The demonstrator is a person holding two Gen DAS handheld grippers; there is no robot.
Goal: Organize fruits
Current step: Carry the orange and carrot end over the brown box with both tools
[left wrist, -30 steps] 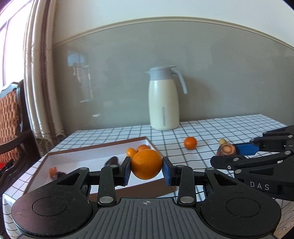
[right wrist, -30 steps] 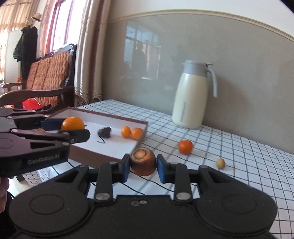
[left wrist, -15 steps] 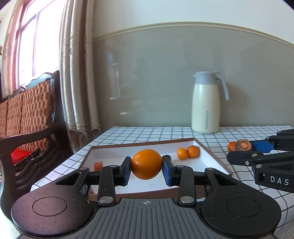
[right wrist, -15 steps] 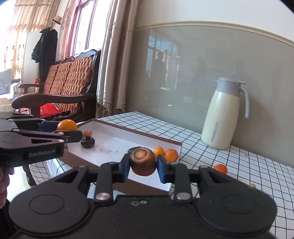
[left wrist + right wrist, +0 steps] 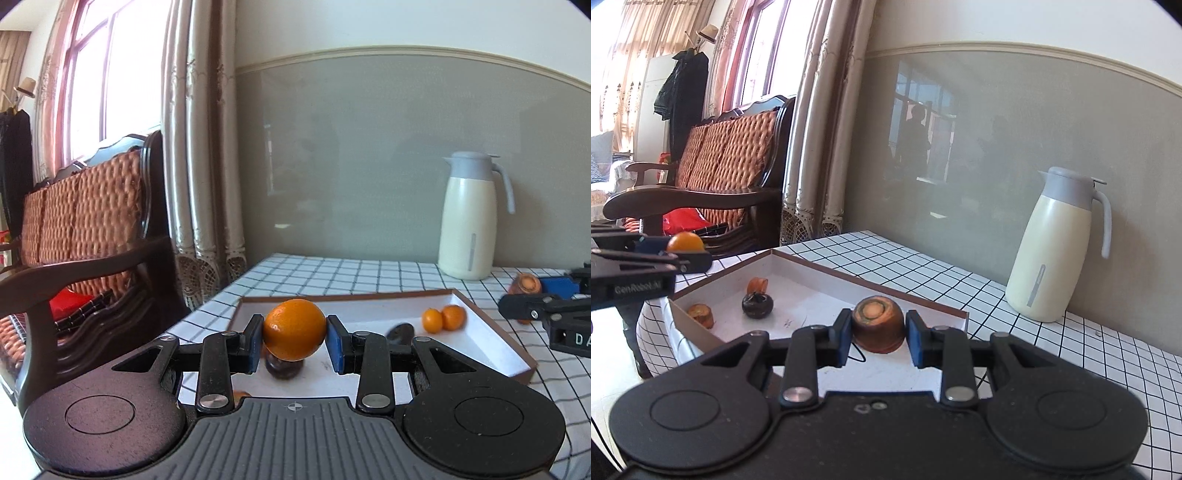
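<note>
Both claws swung over tray (image 5: 491, 334) — orange (image 5: 294, 329) clamped in left claw (image 5: 294, 343); carrot stub (image 5: 878, 324) in right claw (image 5: 875, 336)

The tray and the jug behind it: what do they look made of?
The tray looks like cardboard or thin board: matte white inside, brown thin straight walls with sharp folded corners. It could be a box lid. The jug has a smooth cream body with a soft sheen, probably painted metal or plastic, and a matte grey lid and handle that look plastic. Neither can be settled by sight alone.
</note>
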